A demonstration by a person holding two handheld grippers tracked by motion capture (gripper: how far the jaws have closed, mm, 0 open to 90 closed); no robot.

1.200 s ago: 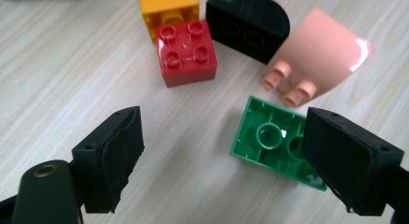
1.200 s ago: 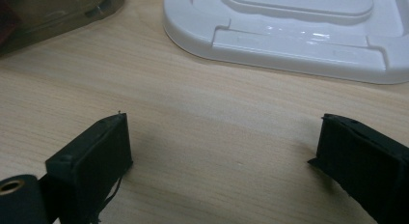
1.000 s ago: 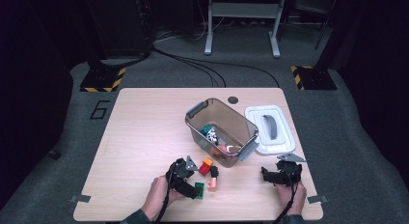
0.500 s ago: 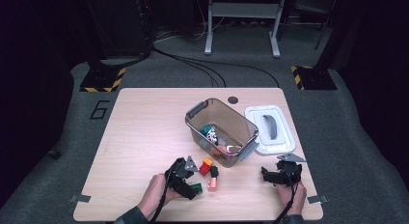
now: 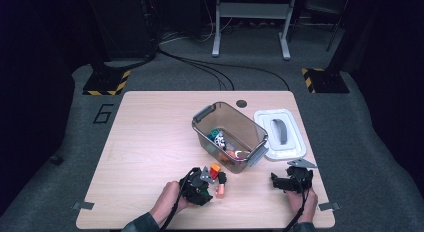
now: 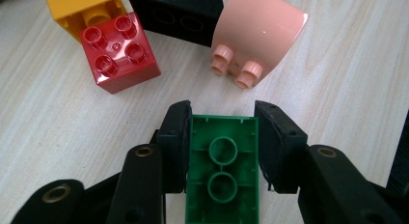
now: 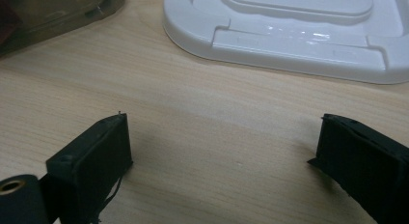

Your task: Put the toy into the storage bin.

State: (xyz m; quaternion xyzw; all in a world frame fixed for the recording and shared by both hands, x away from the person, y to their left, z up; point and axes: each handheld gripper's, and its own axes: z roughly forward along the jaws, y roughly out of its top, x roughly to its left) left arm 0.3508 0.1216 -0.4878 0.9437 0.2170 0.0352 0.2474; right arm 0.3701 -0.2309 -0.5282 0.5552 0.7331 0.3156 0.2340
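My left gripper (image 6: 223,108) has just been closing its jaws, and both pads now press the sides of a green brick (image 6: 223,175) lying studs-down on the table. Just beyond it lie a red brick (image 6: 120,52), a yellow brick (image 6: 79,9), a black brick (image 6: 178,14) and a pink curved brick (image 6: 255,35). From above, the left gripper (image 5: 202,189) sits at the front of the table beside this cluster. My right gripper (image 5: 276,182) rests near the front right, and its jaws (image 7: 219,132) stand open over bare wood.
A clear plastic bin (image 5: 202,123) holding several small toys stands mid-table, just behind the bricks. Its white lid (image 5: 277,134) lies flat to its right, close ahead of the right gripper. A hand holds each gripper at the table's front edge.
The left gripper has crept slightly onto the green brick, which showed beside it before and is now covered by it. The right gripper has stayed put.
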